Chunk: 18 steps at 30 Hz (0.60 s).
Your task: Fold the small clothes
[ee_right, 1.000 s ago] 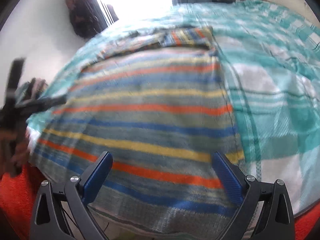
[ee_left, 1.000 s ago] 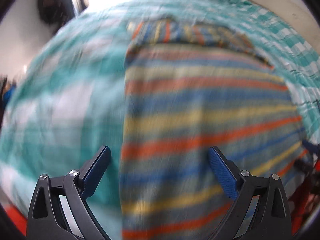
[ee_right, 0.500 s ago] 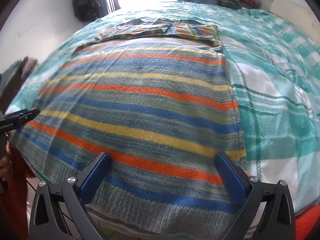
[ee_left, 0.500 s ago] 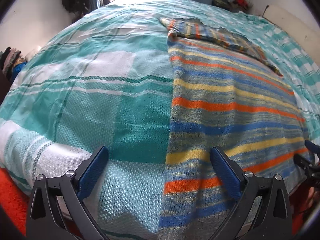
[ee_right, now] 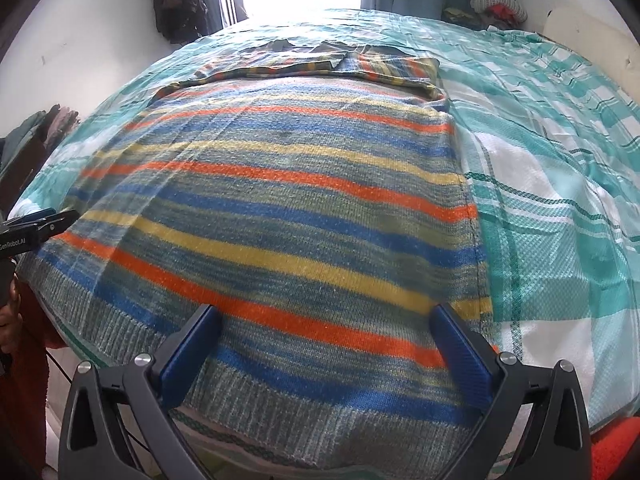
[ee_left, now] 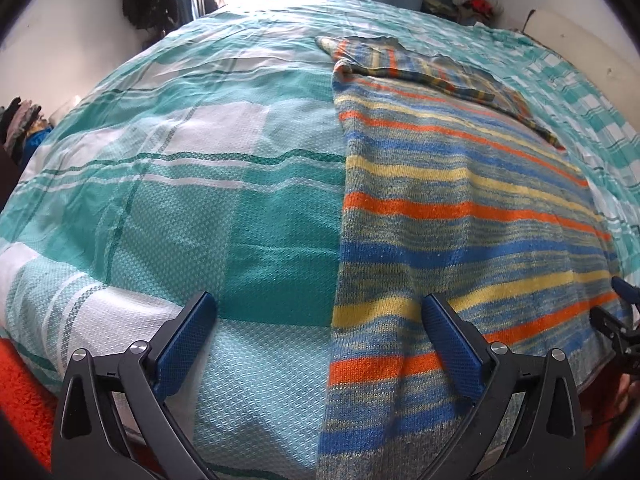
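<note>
A striped knit sweater [ee_left: 460, 216] [ee_right: 280, 208] in blue, orange, yellow and grey lies flat on the bed, its ribbed hem hanging over the near edge and its sleeves folded across the far end. My left gripper [ee_left: 320, 344] is open just above the sweater's left hem corner, nothing between its fingers. Over the middle and right of the hem my right gripper [ee_right: 326, 346] also stands open and holds nothing. Each gripper shows at the edge of the other's view: the right gripper [ee_left: 618, 320] and the left gripper [ee_right: 28, 228].
The bed has a teal and white checked cover [ee_left: 180, 200] [ee_right: 560, 220]. An orange fuzzy fabric [ee_left: 20, 392] lies below the bed's near edge. Dark clothes [ee_right: 180, 4] hang on the wall at the back left. A pile of clothes [ee_right: 496, 4] sits at the far right.
The left gripper swung left from over the sweater's middle to its left edge and steadied. Both grippers drew slightly back toward the hem. Both stayed open.
</note>
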Available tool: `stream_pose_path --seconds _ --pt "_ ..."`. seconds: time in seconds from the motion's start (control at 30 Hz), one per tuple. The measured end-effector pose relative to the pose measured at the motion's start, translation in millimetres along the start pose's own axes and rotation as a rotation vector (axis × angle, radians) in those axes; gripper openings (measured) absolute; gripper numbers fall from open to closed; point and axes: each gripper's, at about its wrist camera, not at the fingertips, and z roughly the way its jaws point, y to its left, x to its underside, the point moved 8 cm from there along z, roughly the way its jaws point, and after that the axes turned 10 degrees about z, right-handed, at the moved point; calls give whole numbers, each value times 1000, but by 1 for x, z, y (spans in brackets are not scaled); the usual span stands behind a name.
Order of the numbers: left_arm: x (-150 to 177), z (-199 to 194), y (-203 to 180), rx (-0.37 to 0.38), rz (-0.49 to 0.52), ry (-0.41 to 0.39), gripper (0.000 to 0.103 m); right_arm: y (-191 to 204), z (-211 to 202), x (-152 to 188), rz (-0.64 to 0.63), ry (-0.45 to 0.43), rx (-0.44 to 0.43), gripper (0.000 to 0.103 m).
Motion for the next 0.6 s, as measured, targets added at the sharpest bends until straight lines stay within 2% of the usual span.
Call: stream_pose_path --seconds 0.6 --pt "2 -1 2 -1 3 1 103 1 -1 1 -11 -11 3 103"
